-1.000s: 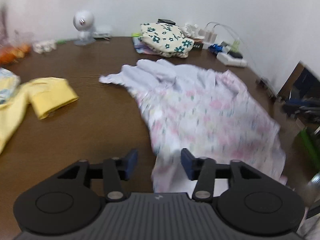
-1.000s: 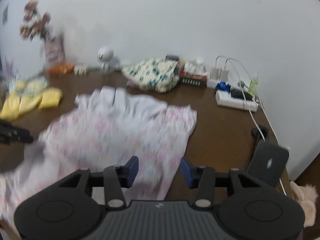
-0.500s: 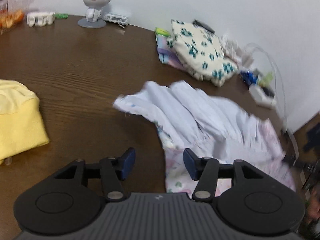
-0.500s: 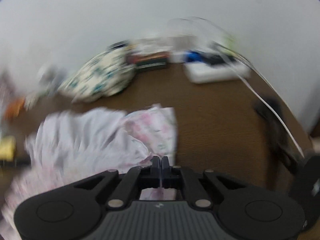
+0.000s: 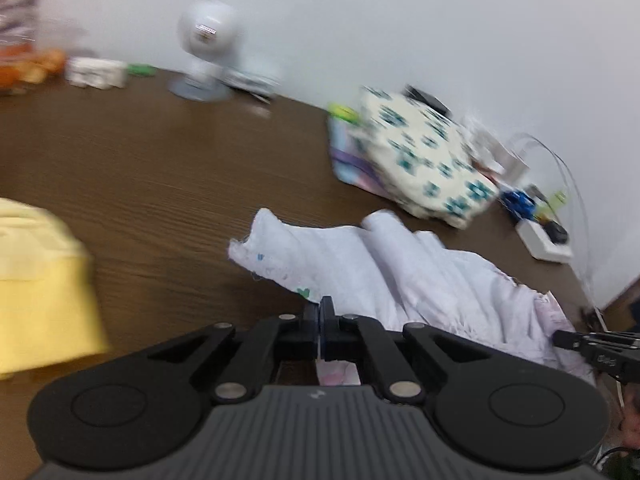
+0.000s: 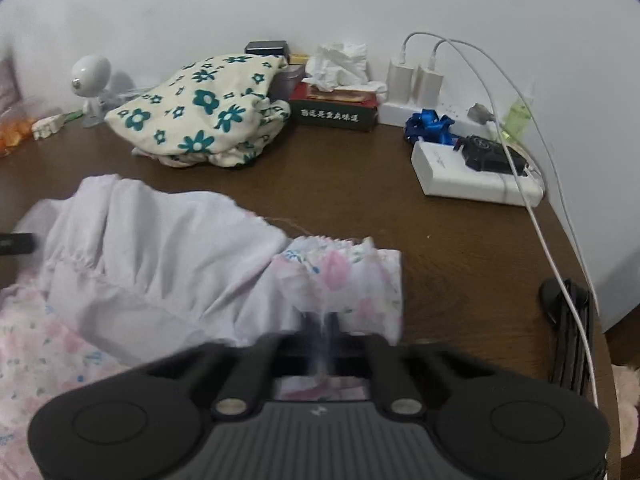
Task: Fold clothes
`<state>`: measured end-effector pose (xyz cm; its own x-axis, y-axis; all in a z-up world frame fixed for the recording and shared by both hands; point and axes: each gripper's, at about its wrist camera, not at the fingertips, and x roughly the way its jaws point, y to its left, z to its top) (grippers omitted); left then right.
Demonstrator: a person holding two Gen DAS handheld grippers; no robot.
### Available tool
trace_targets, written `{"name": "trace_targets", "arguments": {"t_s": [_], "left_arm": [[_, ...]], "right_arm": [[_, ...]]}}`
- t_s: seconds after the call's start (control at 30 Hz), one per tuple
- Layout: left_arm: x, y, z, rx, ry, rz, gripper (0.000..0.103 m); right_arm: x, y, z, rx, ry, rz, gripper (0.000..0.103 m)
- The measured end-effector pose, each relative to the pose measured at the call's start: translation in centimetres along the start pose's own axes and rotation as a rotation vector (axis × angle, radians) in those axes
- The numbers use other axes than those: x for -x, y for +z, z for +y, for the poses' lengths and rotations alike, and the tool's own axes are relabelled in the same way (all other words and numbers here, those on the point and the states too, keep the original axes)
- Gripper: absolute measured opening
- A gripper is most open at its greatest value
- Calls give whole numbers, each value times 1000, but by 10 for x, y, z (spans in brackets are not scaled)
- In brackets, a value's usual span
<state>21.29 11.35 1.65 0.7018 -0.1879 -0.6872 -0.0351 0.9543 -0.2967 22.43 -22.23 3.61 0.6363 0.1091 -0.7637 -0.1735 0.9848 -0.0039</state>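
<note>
A pale lilac garment with a pink floral skirt [image 6: 152,248] lies rumpled on the brown table [image 6: 460,248]. In the left wrist view its white upper part [image 5: 392,268] spreads to the right. My left gripper [image 5: 321,312] is shut on the garment's near edge, and fabric shows behind its closed jaws. My right gripper [image 6: 320,326] is shut on the floral hem at the garment's right corner. The right gripper's tip [image 5: 592,344] shows at the right edge of the left wrist view, and the left gripper's tip [image 6: 16,242] at the left edge of the right wrist view.
A cream cloth with teal flowers [image 6: 204,110] lies at the back. A yellow garment [image 5: 40,280] sits at the left. A white round camera [image 5: 208,44], a tissue box [image 6: 336,108], a power strip [image 6: 472,180], chargers and white cables [image 6: 560,264] line the wall side.
My left gripper went from open to shut on the garment's edge. The right gripper closed half a second ago and still holds the hem. The garment has bunched toward the table's back.
</note>
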Motion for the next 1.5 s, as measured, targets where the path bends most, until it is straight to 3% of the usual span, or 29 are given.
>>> {"name": "trace_targets", "arguments": {"t_s": [0.13, 0.2, 0.27, 0.3, 0.37, 0.4, 0.43, 0.47, 0.5, 0.53, 0.67, 0.73, 0.8, 0.83, 0.9, 0.97, 1.0, 1.03, 1.1, 1.17, 1.2, 1.23, 1.37, 1.4, 1.47, 1.5], "left_arm": [[25, 3, 19, 27, 39, -37, 1], [33, 6, 26, 39, 49, -48, 1], [28, 8, 24, 31, 48, -41, 4], [25, 8, 24, 35, 30, -30, 8], [17, 6, 24, 38, 12, -9, 33], [11, 6, 24, 39, 8, 1, 40], [7, 5, 24, 36, 5, 9, 35], [4, 3, 22, 28, 0, 10, 29], [1, 2, 20, 22, -11, 10, 10], [0, 1, 18, 17, -20, 8, 6], [-3, -4, 1, -34, -24, -12, 3], [-3, -5, -9, -64, 6, -14, 1], [3, -4, -12, -65, 55, -36, 1], [7, -3, -12, -60, 64, -46, 1], [15, -1, -10, -36, 59, -61, 2], [15, 0, -12, -27, 15, -48, 14], [14, 0, -14, -29, -3, -39, 37], [14, -1, -16, -47, -5, -29, 49], [20, -7, -19, -96, 12, -31, 49], [31, -18, -16, -133, 14, 9, 49], [38, -25, -13, -147, 6, 36, 50], [46, -34, -12, -161, 1, 58, 50], [76, -78, -23, -233, -18, 88, 50], [78, -86, -28, -248, -22, 93, 49], [82, -101, -37, -278, -26, 103, 35], [85, -107, -38, -288, -18, 106, 12]], "right_arm": [[10, 5, -5, -87, 113, -74, 0], [2, 9, -15, -187, 118, -90, 1], [-12, 11, -18, -228, 49, -50, 10], [-15, 12, -16, -217, 40, -37, 13], [-2, 7, -9, -170, 65, -66, 16], [9, 4, -4, -128, 59, -87, 31], [21, 1, 1, -81, 50, -107, 45], [33, -4, 6, -28, 31, -119, 47], [40, -9, 10, 14, 26, -109, 46], [43, -14, 12, 41, 40, -82, 46], [41, -43, 28, 104, 84, -15, 46], [38, -50, 31, 94, 45, -58, 44], [31, -50, 29, 63, 33, -46, 2], [30, -50, 25, 30, 19, -50, 0], [37, -54, 7, -49, 42, -66, 0], [42, -60, -12, -130, 84, -61, 0], [41, -64, -17, -143, 85, -51, 1], [39, -68, -19, -142, 85, -46, 3], [41, -73, -21, -131, 87, -52, 9], [60, -76, -19, -114, 89, -89, 23], [70, -77, -18, -102, 91, -111, 38], [81, -79, -18, -90, 93, -132, 44], [101, -99, 2, 7, 149, -57, 42], [101, -106, 10, 39, 157, -39, 40], [102, -120, 27, 108, 152, -16, 24], [103, -127, 35, 144, 139, -12, 8]]}}
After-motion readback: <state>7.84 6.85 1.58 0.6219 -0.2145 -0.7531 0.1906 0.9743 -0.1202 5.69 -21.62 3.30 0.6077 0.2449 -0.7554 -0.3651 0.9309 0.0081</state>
